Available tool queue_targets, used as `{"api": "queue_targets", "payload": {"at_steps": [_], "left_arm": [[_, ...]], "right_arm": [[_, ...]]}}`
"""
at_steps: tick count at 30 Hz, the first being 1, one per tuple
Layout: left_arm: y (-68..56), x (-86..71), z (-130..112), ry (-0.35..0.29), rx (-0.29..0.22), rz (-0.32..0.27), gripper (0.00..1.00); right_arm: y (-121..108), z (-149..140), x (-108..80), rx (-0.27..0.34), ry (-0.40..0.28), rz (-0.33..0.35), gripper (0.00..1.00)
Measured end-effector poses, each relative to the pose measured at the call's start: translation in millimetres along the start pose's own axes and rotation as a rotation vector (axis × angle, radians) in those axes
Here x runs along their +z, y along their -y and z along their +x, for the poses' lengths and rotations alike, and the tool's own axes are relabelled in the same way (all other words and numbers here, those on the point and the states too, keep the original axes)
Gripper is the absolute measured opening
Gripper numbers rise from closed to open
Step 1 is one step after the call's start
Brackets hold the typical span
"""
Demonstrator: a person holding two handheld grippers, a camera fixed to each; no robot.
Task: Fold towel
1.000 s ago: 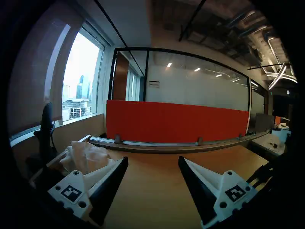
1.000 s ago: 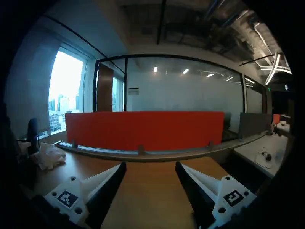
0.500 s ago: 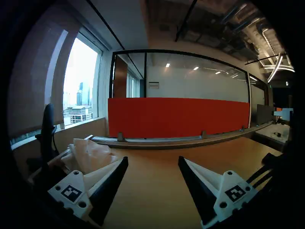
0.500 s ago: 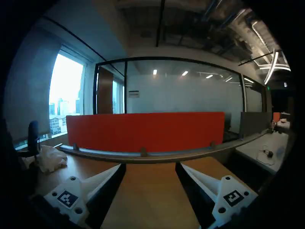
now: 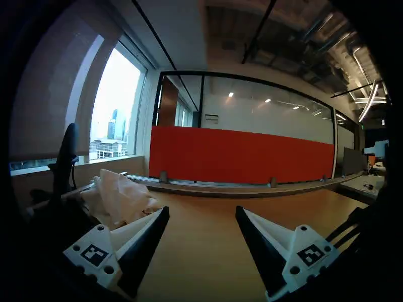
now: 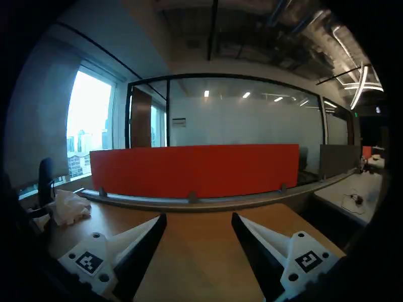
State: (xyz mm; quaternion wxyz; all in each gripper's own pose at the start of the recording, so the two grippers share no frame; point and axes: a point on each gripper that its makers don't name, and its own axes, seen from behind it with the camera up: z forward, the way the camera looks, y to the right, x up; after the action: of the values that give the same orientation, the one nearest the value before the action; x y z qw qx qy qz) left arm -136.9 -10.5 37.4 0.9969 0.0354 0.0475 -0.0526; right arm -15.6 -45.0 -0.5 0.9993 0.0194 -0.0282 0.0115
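Note:
A crumpled pale towel lies in a heap at the left end of the wooden desk. In the left gripper view it sits just beyond and left of my left finger. My left gripper is open over bare desk, nothing between its fingers. In the right gripper view the same towel lies farther off at the far left. My right gripper is open too, low over the desk, well to the right of the towel.
A red divider panel runs along the desk's far edge on a grey rail. A dark office chair stands left of the towel by the window. Another desk with a cable lies to the right.
Both views have dropped a little toward the desk surface. In the left gripper view the towel has come nearer and looms larger. Both grippers have stayed open.

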Motion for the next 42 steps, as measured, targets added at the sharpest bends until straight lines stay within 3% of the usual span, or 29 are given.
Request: {"api": "queue_targets", "payload": {"at_steps": [17, 33, 42], "left_arm": [[0.5, 2.9, -47.1, -0.008, 0.028, 0.004, 0.98], [8.0, 1.9, -62.6, -0.002, 0.036, 0.028, 0.98], [4.1, 0.4, -65.6, -0.009, 0.079, 0.023, 0.97]], "right_arm": [[0.7, -20.7, 7.6, 0.018, -0.017, 0.023, 1.00], [0.9, -30.7, 15.9, 0.020, -0.021, 0.034, 1.00], [-1.4, -34.1, 15.4, 0.025, -0.020, 0.035, 1.00]]}}
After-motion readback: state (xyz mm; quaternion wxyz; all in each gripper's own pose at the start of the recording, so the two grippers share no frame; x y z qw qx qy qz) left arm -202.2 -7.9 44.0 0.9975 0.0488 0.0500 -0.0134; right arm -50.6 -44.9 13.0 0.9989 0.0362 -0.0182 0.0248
